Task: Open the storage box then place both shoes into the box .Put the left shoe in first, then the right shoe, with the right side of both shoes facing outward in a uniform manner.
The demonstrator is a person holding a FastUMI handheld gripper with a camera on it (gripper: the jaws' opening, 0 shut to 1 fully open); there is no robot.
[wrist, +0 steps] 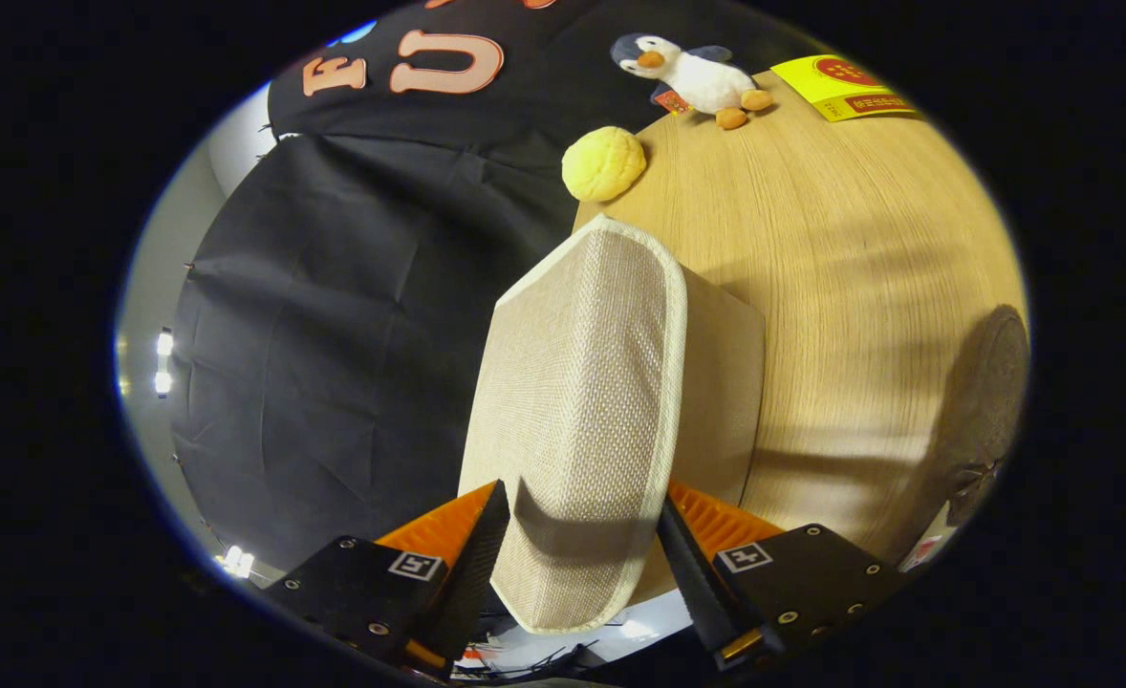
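Camera rides the claw [577, 535], facing forward (tilted sideways), close over the table [840, 248].

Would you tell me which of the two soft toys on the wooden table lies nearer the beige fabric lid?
The round yellow bun-shaped toy, just beyond the beige woven lid between the gripper's fingers; the penguin plush sits farther back.

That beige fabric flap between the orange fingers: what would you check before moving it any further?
1. Flap sits between the gripper fingers: ok, one finger on each side of it.
2. Both fingers actually press on it: cannot tell, since the contact is not clear.
3. Flap lifted off the box: ok, it stands up from the box side behind it.
4. Box opening clear for a shoe: cannot tell, because the flap hides the inside.
5. Shoes located: cannot tell; a dark rounded shape lies to the right.
6. Table clutter away from the box: ok, the yellow bun and penguin toy lie well beyond.
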